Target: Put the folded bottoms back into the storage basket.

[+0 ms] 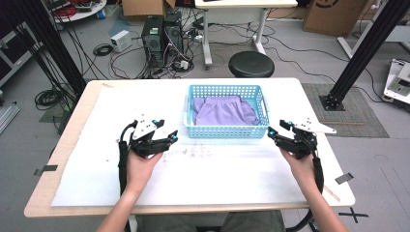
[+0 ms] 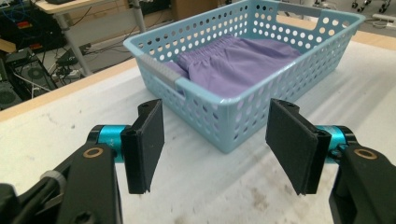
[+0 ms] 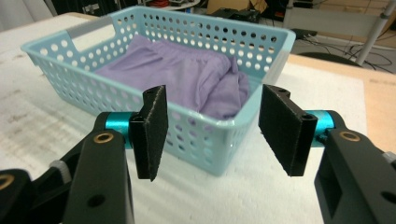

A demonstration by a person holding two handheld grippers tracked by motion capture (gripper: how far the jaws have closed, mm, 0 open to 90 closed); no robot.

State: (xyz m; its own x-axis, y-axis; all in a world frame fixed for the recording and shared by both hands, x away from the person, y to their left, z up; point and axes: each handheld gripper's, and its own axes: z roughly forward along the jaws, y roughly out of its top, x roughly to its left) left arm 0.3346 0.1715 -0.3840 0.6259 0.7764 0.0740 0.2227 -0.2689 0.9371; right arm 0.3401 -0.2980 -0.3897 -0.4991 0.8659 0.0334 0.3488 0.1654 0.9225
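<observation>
Your left claw (image 1: 170,137) and right claw (image 1: 273,131) both stand wide open and hold nothing. Each hovers at a near corner of the blue basket (image 1: 225,131), which sits toward the worktop's (image 1: 203,179) far edge. A purple garment (image 1: 223,110), possibly shorts, lies inside.

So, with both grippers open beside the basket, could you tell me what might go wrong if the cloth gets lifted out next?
1. The purple garment lies bunched low inside the light blue perforated basket; a pull may drag the basket along the white table cover.
2. The left gripper and right gripper face basket corners, so the jaws may catch the rim.
3. A single-sided grasp may leave the folded cloth trailing over the wall.
</observation>
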